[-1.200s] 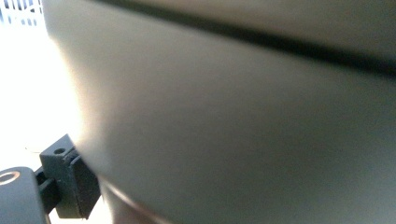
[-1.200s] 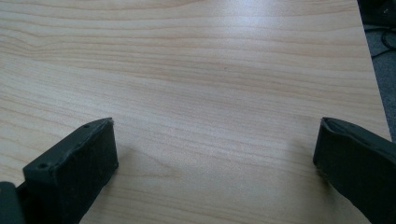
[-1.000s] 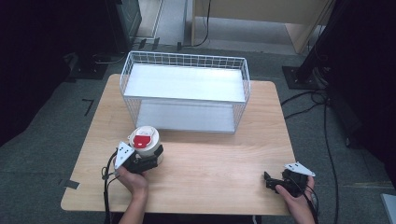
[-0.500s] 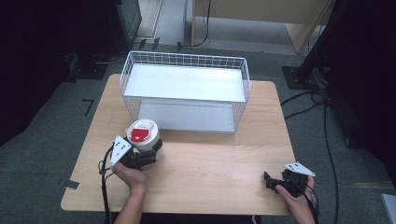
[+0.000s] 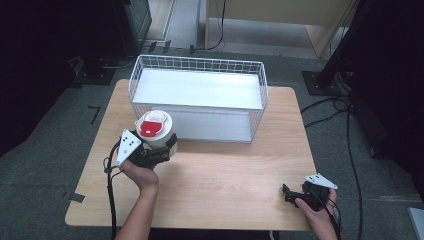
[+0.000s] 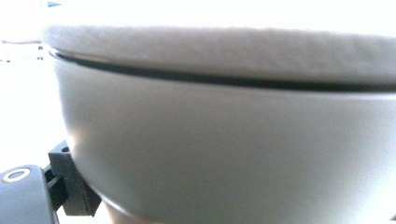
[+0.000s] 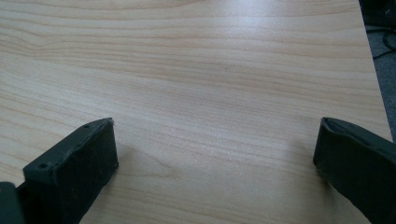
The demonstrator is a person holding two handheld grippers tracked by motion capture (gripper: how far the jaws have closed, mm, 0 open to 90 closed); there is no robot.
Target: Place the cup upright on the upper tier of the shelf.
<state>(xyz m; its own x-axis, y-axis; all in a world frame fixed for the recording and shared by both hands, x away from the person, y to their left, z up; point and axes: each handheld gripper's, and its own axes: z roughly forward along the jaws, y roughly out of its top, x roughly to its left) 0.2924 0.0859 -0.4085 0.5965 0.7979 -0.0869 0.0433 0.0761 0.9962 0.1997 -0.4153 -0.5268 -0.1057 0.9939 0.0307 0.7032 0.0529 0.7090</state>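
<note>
No wording I can read anywhere, red label on the lid of the white container (image 5: 155, 129) clamped in my left gripper (image 5: 159, 149) carries pale marks too small and blurred to make out, no numbers, brands or signs elsewhere legible

White tub (image 5: 156, 131) with red label; white wire basket (image 5: 200, 65); pale wood-grain table (image 5: 225, 190).

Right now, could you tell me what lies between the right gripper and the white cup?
Only bare wooden table: in the high view, nothing sits between the right gripper and the white cup.
</note>
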